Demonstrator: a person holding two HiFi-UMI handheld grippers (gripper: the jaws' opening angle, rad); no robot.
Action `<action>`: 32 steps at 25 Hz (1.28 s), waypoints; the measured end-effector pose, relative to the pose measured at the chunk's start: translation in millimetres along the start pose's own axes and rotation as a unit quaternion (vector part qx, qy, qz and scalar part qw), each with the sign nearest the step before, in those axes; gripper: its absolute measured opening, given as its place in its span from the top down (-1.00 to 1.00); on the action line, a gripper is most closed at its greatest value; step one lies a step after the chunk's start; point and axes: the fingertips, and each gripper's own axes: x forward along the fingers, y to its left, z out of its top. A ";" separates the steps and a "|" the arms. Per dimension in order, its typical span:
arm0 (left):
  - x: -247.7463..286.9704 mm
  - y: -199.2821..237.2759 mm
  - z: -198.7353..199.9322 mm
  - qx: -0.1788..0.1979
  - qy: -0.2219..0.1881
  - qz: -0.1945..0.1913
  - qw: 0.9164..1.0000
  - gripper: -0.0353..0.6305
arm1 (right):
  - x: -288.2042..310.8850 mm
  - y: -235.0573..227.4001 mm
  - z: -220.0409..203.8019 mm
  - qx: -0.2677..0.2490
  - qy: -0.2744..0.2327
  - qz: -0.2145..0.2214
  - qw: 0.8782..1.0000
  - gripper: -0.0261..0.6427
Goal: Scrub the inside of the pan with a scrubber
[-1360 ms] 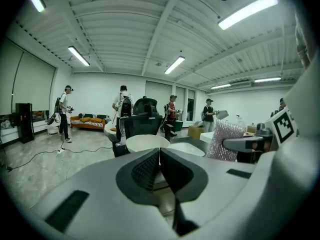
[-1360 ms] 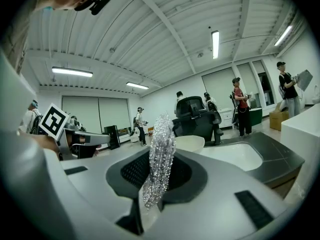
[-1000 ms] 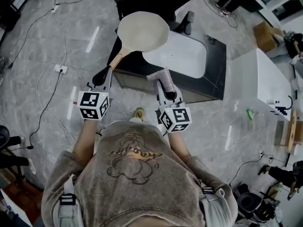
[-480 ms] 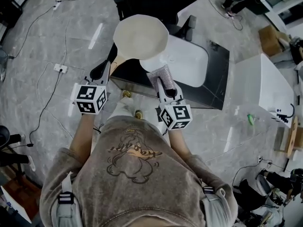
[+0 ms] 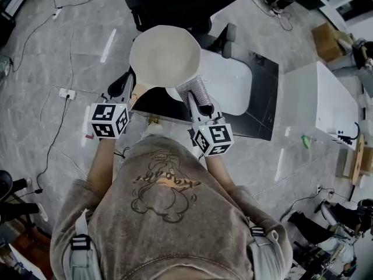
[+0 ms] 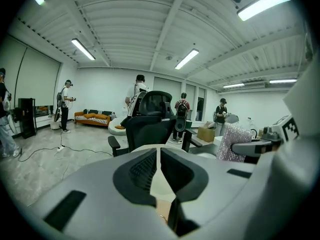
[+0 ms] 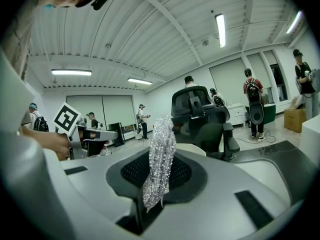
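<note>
Left tongs [image 5: 130,90] are clamping the wooden handle of the round cream pan [image 5: 165,56]. The handle is running back toward the person and the bowl is hanging over the black table's [image 5: 262,98] left edge. Right tongs [image 5: 198,101] are pinching the silvery mesh scrubber [image 5: 193,87] just right of the rim, possibly touching it. Compared with a second ago, both are sitting further forward, with the scrubber closer to the pan.

Grey marble-patterned floor [image 5: 52,57], with trailing cables and a power strip [image 5: 66,93] at left. A black office chair [image 5: 175,7] stands at the far side of a black counter [image 5: 265,107] holding what looks like a white basin [image 5: 233,77]. The ribbed white ceiling [image 6: 150,24] carries tube lights [image 6: 83,49]. An orange sofa [image 6: 92,117] sits along the far wall.
</note>
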 end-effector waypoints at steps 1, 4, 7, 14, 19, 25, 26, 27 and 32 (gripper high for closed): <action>6.4 2.9 -0.2 -0.004 0.002 -0.003 1.000 0.83 | 6.3 -0.7 0.9 -0.001 0.001 0.002 1.000 0.71; 23.7 11.5 0.7 -0.017 0.005 -0.008 1.000 0.62 | 22.6 -2.2 1.9 -0.002 0.008 0.010 1.000 0.72; 42.4 25.0 -2.1 -0.020 0.015 -0.006 1.000 0.46 | 38.7 -4.5 3.0 -0.004 0.014 0.015 1.000 0.72; 92.3 62.6 -38.2 -0.033 0.074 0.006 0.997 0.46 | 70.4 -11.2 7.8 -0.011 0.027 0.021 0.999 0.71; 126.5 87.9 -67.4 -0.034 0.113 0.019 0.993 0.46 | 92.7 -13.5 6.5 -0.013 0.035 0.028 0.999 0.71; 152.2 107.4 -99.4 -0.043 0.152 0.042 0.987 0.46 | 111.3 -13.5 2.4 -0.024 0.054 0.039 0.997 0.71; 153.8 108.1 -101.6 -0.047 0.154 0.043 0.986 0.46 | 113.8 -13.9 1.5 -0.026 0.058 0.041 0.997 0.71; 155.0 108.3 -103.1 -0.050 0.156 0.044 0.985 0.47 | 116.0 -14.6 0.4 -0.028 0.061 0.042 0.997 0.71; 157.4 112.0 -107.9 -0.069 0.166 0.051 0.982 0.56 | 130.3 -16.4 -7.2 -0.037 0.079 0.053 0.995 0.71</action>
